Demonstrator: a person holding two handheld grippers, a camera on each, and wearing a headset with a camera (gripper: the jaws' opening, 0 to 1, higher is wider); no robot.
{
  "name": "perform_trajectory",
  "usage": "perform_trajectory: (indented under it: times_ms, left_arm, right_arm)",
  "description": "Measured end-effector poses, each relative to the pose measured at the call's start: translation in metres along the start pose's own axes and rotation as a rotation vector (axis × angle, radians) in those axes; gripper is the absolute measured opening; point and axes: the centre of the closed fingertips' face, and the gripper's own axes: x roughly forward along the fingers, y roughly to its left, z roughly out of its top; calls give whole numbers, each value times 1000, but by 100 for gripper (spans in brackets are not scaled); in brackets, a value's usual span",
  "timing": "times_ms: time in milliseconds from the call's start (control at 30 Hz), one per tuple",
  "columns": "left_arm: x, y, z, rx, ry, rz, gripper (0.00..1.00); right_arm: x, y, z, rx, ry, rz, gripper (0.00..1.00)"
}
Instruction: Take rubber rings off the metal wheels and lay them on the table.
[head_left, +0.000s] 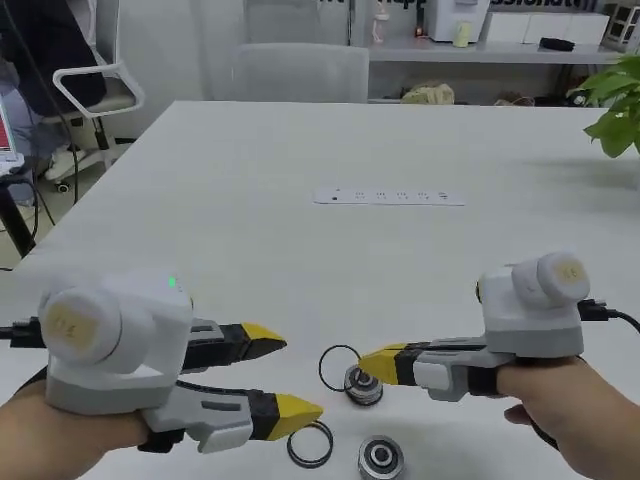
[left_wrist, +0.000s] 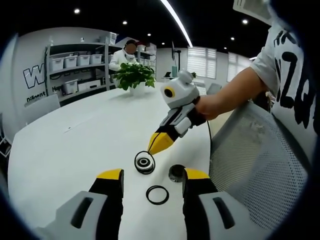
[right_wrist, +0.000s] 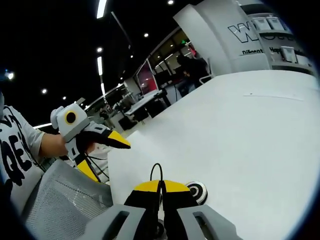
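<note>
My right gripper (head_left: 372, 362) is shut on a thin black rubber ring (head_left: 334, 366) that stretches off a metal wheel (head_left: 363, 386) on the white table (head_left: 250, 200). In the right gripper view the ring (right_wrist: 153, 172) loops up from the closed jaws (right_wrist: 161, 188), with the wheel (right_wrist: 197, 191) just to the right. A loose ring (head_left: 310, 444) lies flat near the front edge, beside a second wheel (head_left: 381, 457). My left gripper (head_left: 284, 378) hovers open just left of them. In the left gripper view, the loose ring (left_wrist: 157, 194) lies between its open jaws (left_wrist: 152, 176).
A white power strip (head_left: 388, 197) lies flat at mid table. A green plant (head_left: 615, 100) stands at the far right and a chair (head_left: 95, 92) at the far left. A mesh chair (left_wrist: 255, 165) sits close to the table's near edge.
</note>
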Motion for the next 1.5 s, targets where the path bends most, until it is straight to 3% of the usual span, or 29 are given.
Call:
perform_trajectory:
  times_ms: [467, 833, 1500]
  left_arm:
    - [-19, -2, -10, -21, -3, 25, 50]
    - [-29, -1, -17, -30, -1, 44, 51]
    - [-35, -1, -30, -53, 16, 60, 51]
  right_arm:
    - [16, 18, -24, 7, 95, 60, 0]
    - [28, 18, -49, 16, 193, 74, 0]
    - [36, 8, -59, 7, 236, 33, 0]
